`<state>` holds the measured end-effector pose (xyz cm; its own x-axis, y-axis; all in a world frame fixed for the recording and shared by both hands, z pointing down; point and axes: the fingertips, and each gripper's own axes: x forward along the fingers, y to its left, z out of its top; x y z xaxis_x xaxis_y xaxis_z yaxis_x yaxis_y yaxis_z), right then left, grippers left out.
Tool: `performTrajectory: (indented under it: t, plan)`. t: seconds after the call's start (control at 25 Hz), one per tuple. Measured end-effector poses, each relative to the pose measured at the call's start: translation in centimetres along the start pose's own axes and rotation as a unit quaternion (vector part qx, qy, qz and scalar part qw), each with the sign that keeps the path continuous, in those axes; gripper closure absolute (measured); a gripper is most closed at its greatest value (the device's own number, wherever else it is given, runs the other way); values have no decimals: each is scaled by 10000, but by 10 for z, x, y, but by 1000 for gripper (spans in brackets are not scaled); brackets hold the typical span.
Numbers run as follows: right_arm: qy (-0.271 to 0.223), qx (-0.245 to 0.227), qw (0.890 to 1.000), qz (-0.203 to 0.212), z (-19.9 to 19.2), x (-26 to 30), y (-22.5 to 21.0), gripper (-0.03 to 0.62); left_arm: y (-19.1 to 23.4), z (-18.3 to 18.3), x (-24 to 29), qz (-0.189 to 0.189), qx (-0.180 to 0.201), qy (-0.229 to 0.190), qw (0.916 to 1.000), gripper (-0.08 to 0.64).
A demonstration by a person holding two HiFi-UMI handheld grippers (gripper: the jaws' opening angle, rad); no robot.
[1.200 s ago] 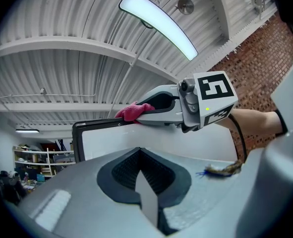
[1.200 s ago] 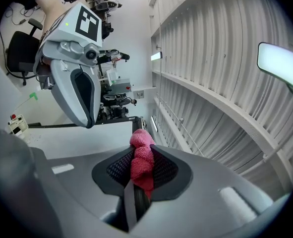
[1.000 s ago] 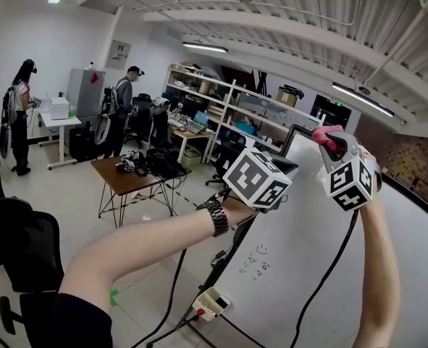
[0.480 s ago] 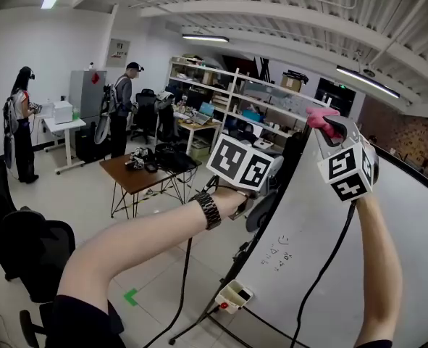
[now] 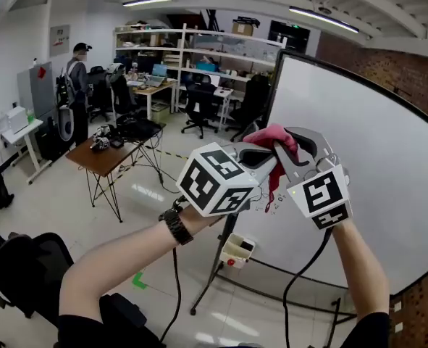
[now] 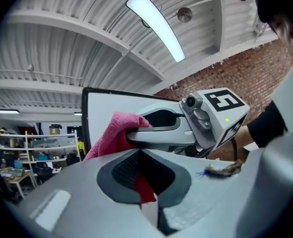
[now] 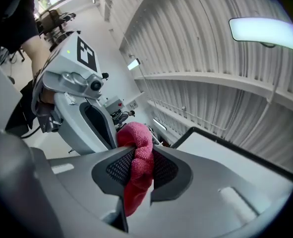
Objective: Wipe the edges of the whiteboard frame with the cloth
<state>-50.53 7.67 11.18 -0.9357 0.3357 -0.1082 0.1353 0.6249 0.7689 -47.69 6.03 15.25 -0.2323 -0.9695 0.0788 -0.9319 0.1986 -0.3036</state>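
At 10 o'clock, well apart, stands a cluttered wooden table (image 5: 108, 158). At centre the left gripper (image 5: 260, 158) and right gripper (image 5: 289, 151) meet, both clenched on the pink cloth (image 5: 272, 138). It is bunched in front of the black whiteboard frame (image 5: 272, 93). The whiteboard (image 5: 366, 143) fills 3 o'clock.

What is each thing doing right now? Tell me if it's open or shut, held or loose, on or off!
Cloth: bunched up, held in the air.
Left gripper: jaws shut on a bit of the cloth.
Right gripper: jaws shut on the cloth.
Whiteboard: standing upright.
Ceiling light: on.
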Motion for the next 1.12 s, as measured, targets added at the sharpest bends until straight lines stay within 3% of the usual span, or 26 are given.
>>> performTrajectory:
  t: [0.2,0.32,0.44,0.56,0.72,0.96,1.12]
  plan:
    - [473,945,9944,26,-8,-3,74,517,-16,-55,-47,-714,-148,-248,9970,558]
    - [774,1267,9889,-100,-11,-20,84,517,-40,-66,-55,-1252,-254,-360,9911,558]
    - [1093,1617,9801,-350,-22,-44,92,515,-53,-84,-62,-1662,-736,-443,9824,558]
    - [1335,2180,9635,-788,-36,-112,101,516,-86,-102,-70,-1743,-1271,-528,9750,558]
    - [1717,2226,9527,-1153,-63,-207,103,517,-150,-121,-60,-1745,-1848,-526,9657,558]
    - [2117,2596,9303,-1493,-67,-347,150,517,-258,-125,-75,-2195,-1764,-155,9594,558]
    - [2168,3078,9110,-1682,-75,-438,188,515,-343,-127,-81,-2550,-1828,15,9495,558]
